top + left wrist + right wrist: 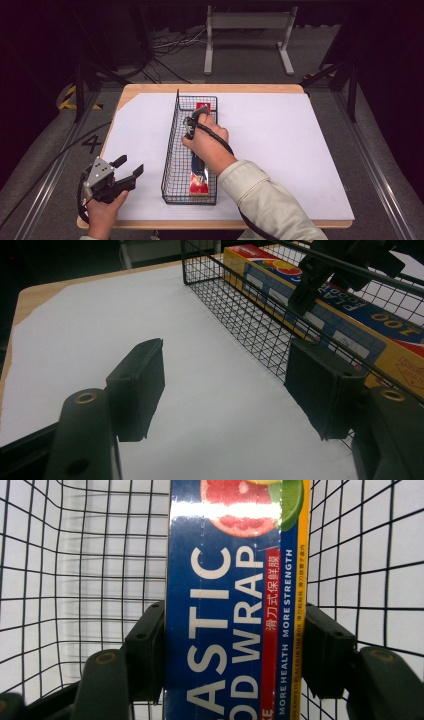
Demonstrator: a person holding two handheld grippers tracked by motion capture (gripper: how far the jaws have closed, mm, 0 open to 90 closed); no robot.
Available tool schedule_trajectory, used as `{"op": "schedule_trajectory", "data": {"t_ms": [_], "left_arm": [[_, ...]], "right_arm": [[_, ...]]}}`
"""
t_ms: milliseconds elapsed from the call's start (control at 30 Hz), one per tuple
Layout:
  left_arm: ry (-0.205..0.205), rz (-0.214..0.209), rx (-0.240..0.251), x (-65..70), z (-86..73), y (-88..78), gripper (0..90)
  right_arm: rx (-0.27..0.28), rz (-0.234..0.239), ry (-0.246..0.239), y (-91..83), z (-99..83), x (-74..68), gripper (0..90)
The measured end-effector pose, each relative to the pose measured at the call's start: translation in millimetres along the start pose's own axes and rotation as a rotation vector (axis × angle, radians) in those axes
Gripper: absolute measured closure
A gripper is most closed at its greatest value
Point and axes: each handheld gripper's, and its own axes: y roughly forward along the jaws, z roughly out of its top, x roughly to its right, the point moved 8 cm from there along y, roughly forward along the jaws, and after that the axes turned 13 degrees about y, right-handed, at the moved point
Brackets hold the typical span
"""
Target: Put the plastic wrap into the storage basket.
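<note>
The plastic food wrap box (235,605), long and blue with white lettering, a yellow edge and citrus fruit printed at one end, lies lengthwise in the black wire basket (171,150) on the white table cover (290,150). The right gripper (235,650) has its jaws clamped on the box's two sides. The left gripper (131,167) rests beside the basket, jaws apart, nothing between them.

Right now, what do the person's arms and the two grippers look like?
Both grippers are black with two blocky rectangular jaws. The left gripper carries a grey three-cornered plate on top, and a black cable trails from its rear. A black cable also runs from the right gripper across the hand and under the arm. The right arm wears a pale beige long sleeve.
</note>
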Motion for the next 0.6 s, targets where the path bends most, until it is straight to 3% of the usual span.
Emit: {"op": "schedule_trajectory", "data": {"t_ms": [67, 133, 333, 600], "left_arm": [[-0.005, -0.001, 0.001, 0.3, 0.0, 0.3, 32.6], [-0.006, -0.002, 0.0, 0.2, -0.1, 0.5, 32.5], [-0.006, -0.002, 0.001, 0.2, -0.1, 0.4, 32.4], [-0.006, 0.001, 0.0, 0.1, -0.1, 0.3, 32.4]], "right_arm": [[-0.001, 0.007, -0.002, -0.3, 0.1, -0.1, 37.4], [0.011, 0.037, -0.014, -2.1, 2.0, -1.7, 30.5], [0.038, 0.067, -0.038, -10.3, 5.0, -0.8, 29.8], [0.126, 0.186, -0.084, -43.6, 14.4, 5.9, 26.3]]}}
